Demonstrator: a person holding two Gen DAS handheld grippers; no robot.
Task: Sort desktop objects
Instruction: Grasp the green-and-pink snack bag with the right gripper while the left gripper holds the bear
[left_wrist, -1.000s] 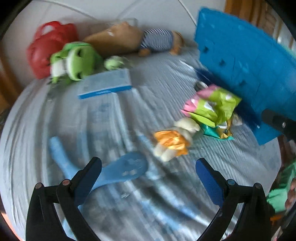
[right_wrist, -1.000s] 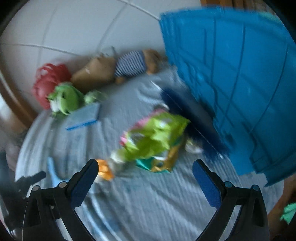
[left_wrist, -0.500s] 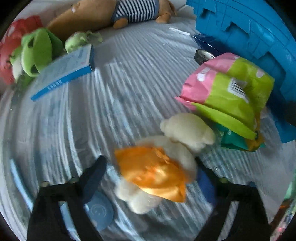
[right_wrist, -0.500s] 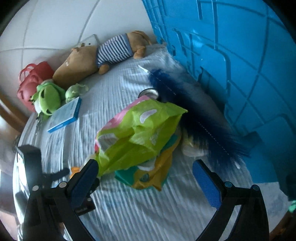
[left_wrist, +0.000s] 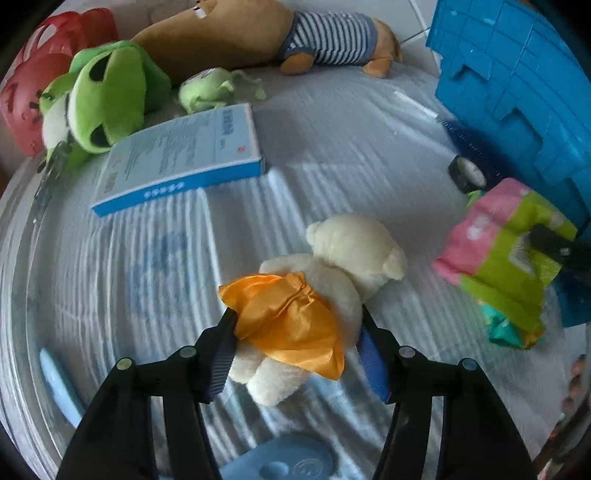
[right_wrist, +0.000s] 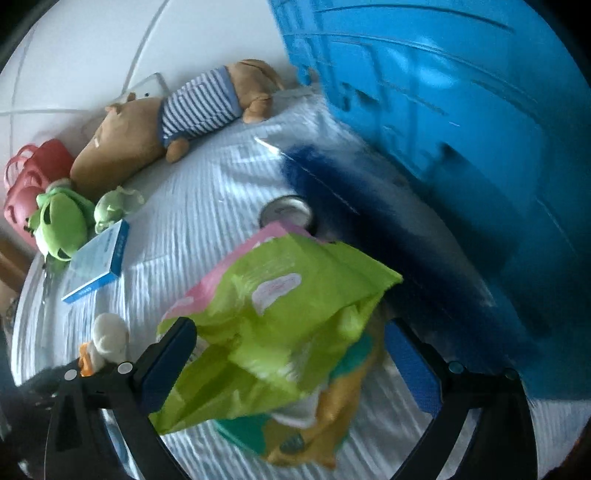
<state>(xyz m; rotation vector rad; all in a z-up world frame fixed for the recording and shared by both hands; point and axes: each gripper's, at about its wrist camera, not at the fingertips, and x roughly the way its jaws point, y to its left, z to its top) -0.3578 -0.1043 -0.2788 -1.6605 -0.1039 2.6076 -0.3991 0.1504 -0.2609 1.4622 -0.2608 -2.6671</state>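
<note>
Left tool (left_wrist: 297, 328) points steeply down at a cream bear (left_wrist: 332, 273) in an orange skirt. Its jaws have just been closing and now stand about half wide, one pad against the skirt, the other against the bear's flank. Bear lies on the ribbed grey surface (left_wrist: 332, 147).

Left wrist view, places taken from the bear:
- Blue box (left_wrist: 177, 158) lies flat, up and to the left.
- Green frog toy (left_wrist: 107, 96) beyond the box, against a red basket (left_wrist: 29, 85) at the far left edge.
- Small pale green toy (left_wrist: 210, 88) just beyond the box's far corner.
- Brown plush in a striped shirt (left_wrist: 266, 33) lies along the far edge.
- Pink-and-green bag (left_wrist: 506, 254) close on the right, resting on a teal and yellow packet (left_wrist: 509, 328).
- Small round tin (left_wrist: 466, 175) beyond the bag.
- Blue crate (left_wrist: 517, 81) fills the upper right.
- Flat blue item, partly hidden, at the bottom edge under the tool.

Right wrist view:
- Right tool (right_wrist: 291, 354) has its jaws wide, one pad on each side of the bag (right_wrist: 280, 317). Left pad looks to be at the bag's edge; contact on the right is unclear. No firm squeeze seen.
- Bear (right_wrist: 107, 339) shows low on the left, just beside the left pad.
- Tin (right_wrist: 288, 212) just beyond the bag.
- Dark blue fringe (right_wrist: 369, 221) runs between tin and crate (right_wrist: 461, 110).
- Box (right_wrist: 98, 260), frog (right_wrist: 61, 225), basket (right_wrist: 26, 184) and brown plush (right_wrist: 177, 122) sit further left of the bag.
</note>
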